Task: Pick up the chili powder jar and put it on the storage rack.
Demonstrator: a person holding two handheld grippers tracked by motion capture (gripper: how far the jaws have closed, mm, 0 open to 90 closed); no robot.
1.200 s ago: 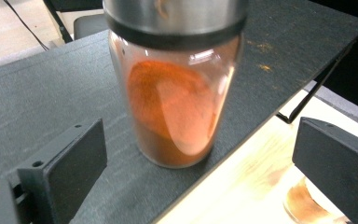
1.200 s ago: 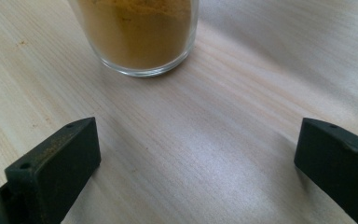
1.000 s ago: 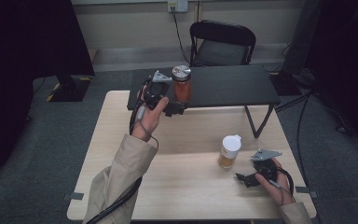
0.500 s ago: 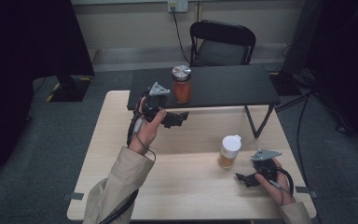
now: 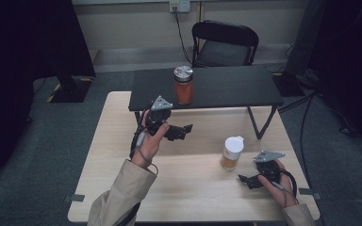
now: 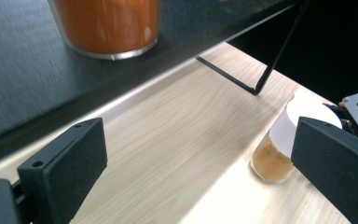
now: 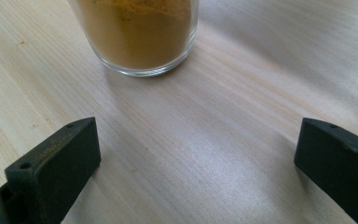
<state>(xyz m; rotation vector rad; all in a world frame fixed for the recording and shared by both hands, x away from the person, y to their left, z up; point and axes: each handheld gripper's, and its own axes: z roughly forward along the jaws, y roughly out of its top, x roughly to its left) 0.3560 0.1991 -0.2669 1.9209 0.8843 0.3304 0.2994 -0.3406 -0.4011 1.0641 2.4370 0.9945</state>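
Left claw [image 5: 185,130]: jaws wide, empty; had withdrawn from the orange jar [image 5: 184,85] toward 6 o'clock.
Right claw [image 5: 245,179]: jaws wide, unmoved; white-capped jar [image 5: 231,153] at its 11 o'clock on the counter [image 5: 193,188].

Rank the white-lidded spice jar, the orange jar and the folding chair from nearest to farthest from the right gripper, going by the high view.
From the right gripper:
1. White-lidded spice jar, just beyond it on the wooden table.
2. Orange jar, on the black shelf.
3. Folding chair, behind the shelf.
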